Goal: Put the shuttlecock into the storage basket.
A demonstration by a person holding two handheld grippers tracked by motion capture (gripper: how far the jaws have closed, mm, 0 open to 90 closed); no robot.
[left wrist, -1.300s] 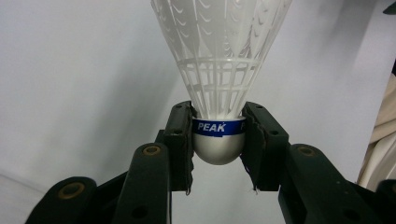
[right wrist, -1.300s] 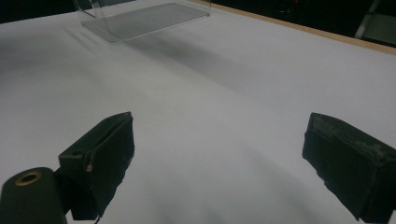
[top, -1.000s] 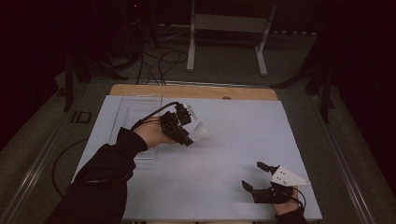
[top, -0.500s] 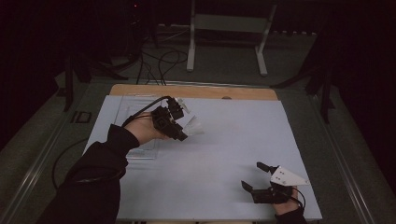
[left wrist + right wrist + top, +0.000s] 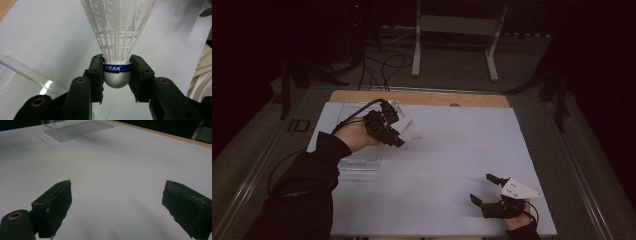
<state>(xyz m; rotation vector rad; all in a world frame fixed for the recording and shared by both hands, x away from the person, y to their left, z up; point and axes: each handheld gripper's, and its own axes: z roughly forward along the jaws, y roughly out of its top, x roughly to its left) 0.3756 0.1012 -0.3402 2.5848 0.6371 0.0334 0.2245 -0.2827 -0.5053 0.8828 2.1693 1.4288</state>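
A white plastic shuttlecock (image 5: 117, 37) is held by the left gripper (image 5: 117, 75), whose jaws are closed on the rounded silver cork base at either side, just below a blue band (image 5: 117, 68) printed with the word "PEAK". In the left gripper view the netted skirt is seen flaring away from the jaws. In the high view the left gripper (image 5: 384, 127) is raised above the far left part of the desk (image 5: 452, 150), and the shuttlecock (image 5: 408, 131) is seen as a pale cone pointing toward the desk's middle. A clear plastic tray (image 5: 357, 157) is seen lying on the desk's white surface beneath and beside the left forearm. The right gripper (image 5: 492, 192) is rested low near the front right corner of the desk, well apart from the shuttlecock. Its jaws are spread wide, with nothing held between them.
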